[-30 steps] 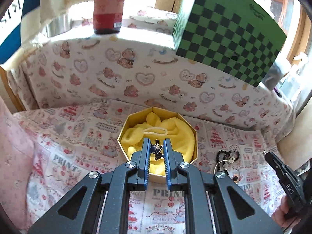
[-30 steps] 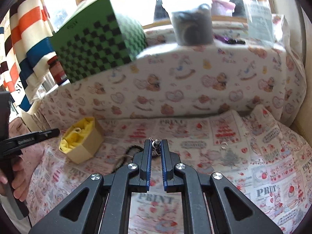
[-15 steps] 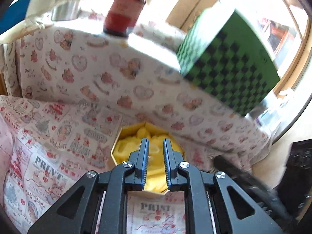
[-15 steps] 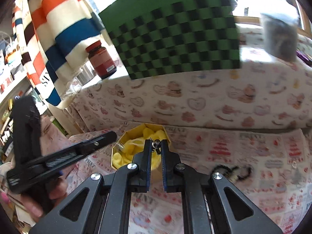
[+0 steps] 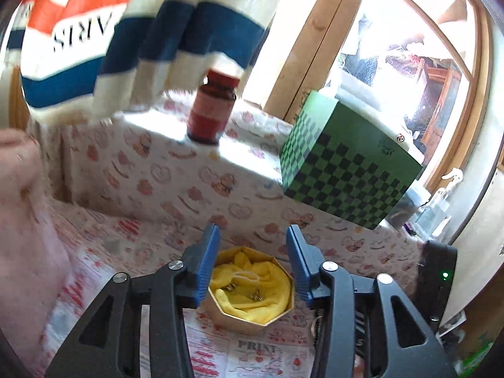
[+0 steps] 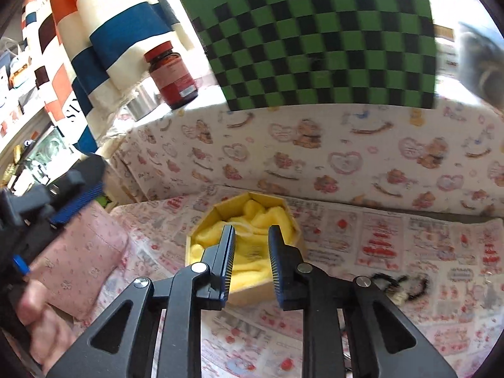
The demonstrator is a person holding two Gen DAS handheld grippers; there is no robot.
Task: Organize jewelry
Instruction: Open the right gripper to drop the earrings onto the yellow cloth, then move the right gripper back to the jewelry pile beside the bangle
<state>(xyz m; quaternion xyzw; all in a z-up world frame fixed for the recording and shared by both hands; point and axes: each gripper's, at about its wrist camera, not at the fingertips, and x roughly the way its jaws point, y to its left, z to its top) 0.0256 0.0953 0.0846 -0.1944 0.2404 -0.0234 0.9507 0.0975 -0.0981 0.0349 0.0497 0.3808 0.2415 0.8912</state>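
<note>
A gold octagonal box [image 5: 239,323] lined with yellow cloth [image 5: 267,286] sits on the printed cloth. Two small metal jewelry pieces [image 5: 255,296] lie on the yellow cloth. My left gripper [image 5: 252,255] is open and empty, raised above and behind the box. My right gripper [image 6: 250,252] is open and empty, just over the front of the same box [image 6: 201,236]. A black bead bracelet [image 6: 406,285] lies on the cloth to the right of the box. The left gripper also shows in the right wrist view [image 6: 63,195], held at far left.
A green checkered box [image 5: 346,170] and a red-brown bottle [image 5: 214,110] stand on the cloth-covered ledge behind. A striped cloth [image 5: 126,31] hangs at upper left. A pink cushion [image 6: 78,258] lies left of the box. The right gripper's body [image 5: 438,280] shows at right.
Both grippers have opened. The charm from the left gripper and the small piece from the right gripper are gone from the fingers; two pieces now lie in the box. The left gripper has lifted away.
</note>
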